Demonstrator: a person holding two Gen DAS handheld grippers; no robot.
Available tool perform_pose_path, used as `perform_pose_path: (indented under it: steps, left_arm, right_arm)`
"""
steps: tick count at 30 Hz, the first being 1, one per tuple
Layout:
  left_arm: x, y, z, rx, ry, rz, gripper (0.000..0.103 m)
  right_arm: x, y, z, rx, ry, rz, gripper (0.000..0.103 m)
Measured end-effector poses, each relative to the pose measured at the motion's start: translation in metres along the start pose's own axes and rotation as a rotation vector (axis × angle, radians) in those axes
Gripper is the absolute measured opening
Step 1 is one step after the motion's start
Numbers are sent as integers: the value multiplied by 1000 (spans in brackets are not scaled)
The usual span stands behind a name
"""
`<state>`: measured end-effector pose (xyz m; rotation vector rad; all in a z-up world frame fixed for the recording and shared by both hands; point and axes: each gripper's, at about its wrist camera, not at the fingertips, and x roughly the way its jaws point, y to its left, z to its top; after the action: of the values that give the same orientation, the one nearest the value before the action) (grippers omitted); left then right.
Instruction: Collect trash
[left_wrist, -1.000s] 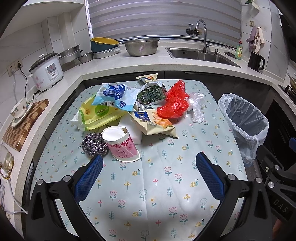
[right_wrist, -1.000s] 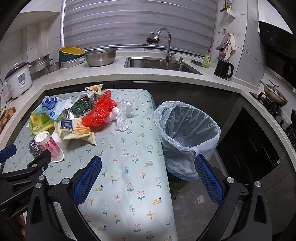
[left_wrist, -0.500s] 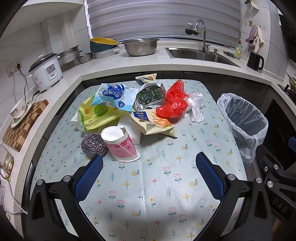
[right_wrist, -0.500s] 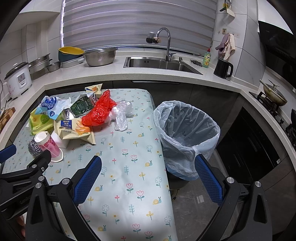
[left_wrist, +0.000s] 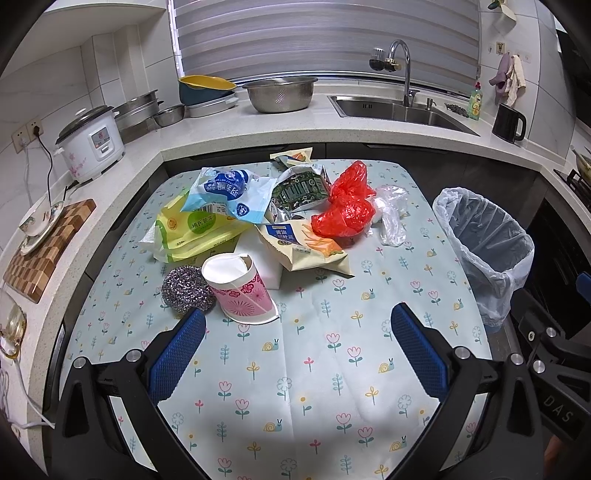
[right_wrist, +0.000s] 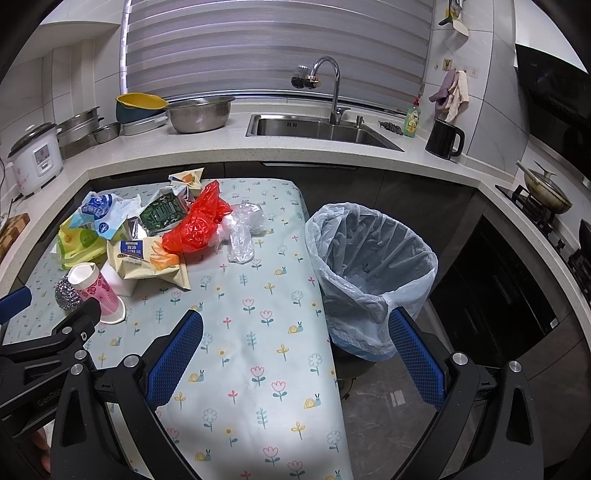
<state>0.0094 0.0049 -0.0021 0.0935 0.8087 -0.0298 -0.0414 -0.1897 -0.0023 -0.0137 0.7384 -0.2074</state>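
Observation:
A heap of trash lies on the flower-print table (left_wrist: 295, 369): a pink paper cup (left_wrist: 240, 291) on its side, a steel scourer (left_wrist: 186, 290), a yellow-green wipes pack (left_wrist: 195, 229), a blue-white bag (left_wrist: 229, 195), a beige snack bag (left_wrist: 306, 247), a red plastic bag (left_wrist: 347, 206) and a clear plastic bag (left_wrist: 391, 218). A bin with a clear liner (left_wrist: 487, 243) stands off the table's right edge. My left gripper (left_wrist: 295, 350) hangs open just short of the cup. My right gripper (right_wrist: 295, 350) is open above the table's right edge, beside the bin (right_wrist: 369, 273).
An L-shaped counter wraps the far side and left, with a rice cooker (left_wrist: 92, 142), metal bowls (left_wrist: 279, 94), a sink with tap (left_wrist: 399, 110), a black kettle (left_wrist: 509, 123) and a chequered board (left_wrist: 48, 247). A stove with a pan (right_wrist: 546, 192) is at right. Dark floor lies below the bin.
Both views are almost the same; the left gripper has edged very slightly forward towards the cup. Nothing was taken hold of.

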Motion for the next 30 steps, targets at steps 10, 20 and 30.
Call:
perform_pose_path:
  steps: [10, 20, 30]
  left_arm:
    - [2, -4, 6, -4, 5, -10, 96]
    - [32, 37, 6, -78, 30, 32, 96]
    - [63, 100, 0, -157, 63, 57, 96]
  right_arm:
    - [3, 3, 1, -5, 6, -8, 96]
    - [22, 15, 4, -4, 21, -16, 96]
    - [54, 44, 13, -1, 31, -5, 96]
